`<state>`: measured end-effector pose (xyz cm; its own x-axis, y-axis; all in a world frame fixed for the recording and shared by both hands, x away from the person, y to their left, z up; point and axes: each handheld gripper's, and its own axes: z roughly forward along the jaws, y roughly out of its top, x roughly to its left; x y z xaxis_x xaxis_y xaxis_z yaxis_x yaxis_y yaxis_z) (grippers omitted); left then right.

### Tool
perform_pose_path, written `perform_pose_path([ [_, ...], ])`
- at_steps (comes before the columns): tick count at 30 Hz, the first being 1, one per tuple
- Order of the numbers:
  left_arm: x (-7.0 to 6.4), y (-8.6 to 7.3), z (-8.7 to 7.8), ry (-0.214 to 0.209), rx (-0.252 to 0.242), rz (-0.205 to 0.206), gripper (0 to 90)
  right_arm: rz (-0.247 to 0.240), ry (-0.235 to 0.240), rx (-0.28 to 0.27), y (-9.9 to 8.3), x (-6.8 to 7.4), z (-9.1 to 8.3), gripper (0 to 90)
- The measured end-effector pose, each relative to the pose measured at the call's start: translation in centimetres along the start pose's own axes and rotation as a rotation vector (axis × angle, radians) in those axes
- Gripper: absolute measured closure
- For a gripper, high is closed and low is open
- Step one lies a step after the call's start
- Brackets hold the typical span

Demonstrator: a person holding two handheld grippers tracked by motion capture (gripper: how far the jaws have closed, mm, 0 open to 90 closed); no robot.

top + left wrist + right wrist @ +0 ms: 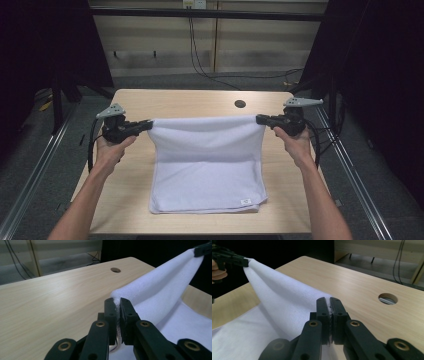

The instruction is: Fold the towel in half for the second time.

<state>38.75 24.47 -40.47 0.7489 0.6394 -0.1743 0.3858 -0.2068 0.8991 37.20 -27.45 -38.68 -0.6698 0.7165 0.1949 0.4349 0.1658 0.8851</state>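
A white towel (207, 165) lies partly folded on the wooden table (175, 102), its upper layer lifted and stretched taut between both grippers. My left gripper (149, 123) is shut on the towel's left corner (117, 296). My right gripper (259, 119) is shut on the right corner (328, 301). Both hold the edge a little above the table. In the left gripper view the towel (160, 292) runs off to the other gripper (203, 249) at top right. The right gripper view has the towel (282, 302) stretching up to the far gripper (235, 260) at top left.
A round cable hole (240, 104) sits in the table behind the towel, toward the right. Cables (200, 60) hang along the back wall. Metal rails (30, 175) run along the floor on both sides. Bare tabletop lies left, right and behind the towel.
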Motion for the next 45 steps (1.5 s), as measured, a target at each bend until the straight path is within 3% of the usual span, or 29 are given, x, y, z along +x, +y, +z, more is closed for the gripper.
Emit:
perform_pose_path([
  [5,-1.9,-1.3,-1.8,-0.051,-0.006,0.009,85.6,-0.021,0.040,-0.001,-0.7,1.1,-2.1,86.9],
  [9,-3.7,-2.1,-3.0,-0.083,-0.003,0.034,85.6,-0.066,0.061,0.042,-1.4,2.6,-3.4,86.9],
  [11,-4.5,-2.4,-3.4,-0.068,0.012,0.053,85.6,-0.089,0.063,0.076,-1.8,3.4,-4.1,86.9],
  [13,-5.0,-2.9,-3.8,-0.100,0.004,0.042,85.6,-0.073,0.075,0.063,-2.3,3.8,-5.0,86.8],
  [17,-5.6,-3.8,-4.1,-0.109,0.032,0.044,85.6,-0.070,0.098,0.055,-3.4,4.6,-5.9,86.8],
  [20,-6.2,-5.6,-4.6,-0.133,0.040,0.014,85.5,-0.067,0.108,0.066,-5.0,5.6,-6.3,86.8],
  [24,-7.1,-8.3,-4.4,-0.156,0.107,0.013,85.4,-0.043,0.133,0.094,-7.4,6.6,-6.6,86.4],
  [27,-7.9,-10.4,-4.1,-0.177,0.199,0.019,85.0,-0.050,0.129,0.160,-9.7,7.6,-6.4,85.6],
  [29,-8.3,-11.6,-4.2,-0.178,0.247,0.016,84.4,-0.022,0.148,0.187,-11.1,7.9,-6.3,83.6],
  [31,-8.9,-12.2,-4.4,-0.184,0.277,0.019,83.0,-0.048,0.137,0.260,-12.3,8.3,-6.0,80.3],
  [34,-9.4,-12.5,-4.9,-0.192,0.300,0.007,80.8,-0.051,0.141,0.302,-13.4,8.8,-6.4,72.9],
  [38,-10.2,-13.1,-5.6,-0.209,0.336,0.031,75.1,-0.027,0.185,0.325,-14.5,9.5,-7.0,70.3],
  [41,-10.6,-13.3,-6.1,-0.205,0.331,0.034,70.3,-0.028,0.173,0.334,-15.2,10.0,-7.1,66.3],
  [42,-10.7,-13.2,-6.4,-0.189,0.317,0.025,68.6,-0.031,0.150,0.323,-15.2,10.1,-7.2,65.0],
  [45,-10.9,-12.5,-7.1,-0.174,0.225,0.000,63.5,-0.017,0.108,0.233,-14.8,9.7,-7.8,63.4],
])
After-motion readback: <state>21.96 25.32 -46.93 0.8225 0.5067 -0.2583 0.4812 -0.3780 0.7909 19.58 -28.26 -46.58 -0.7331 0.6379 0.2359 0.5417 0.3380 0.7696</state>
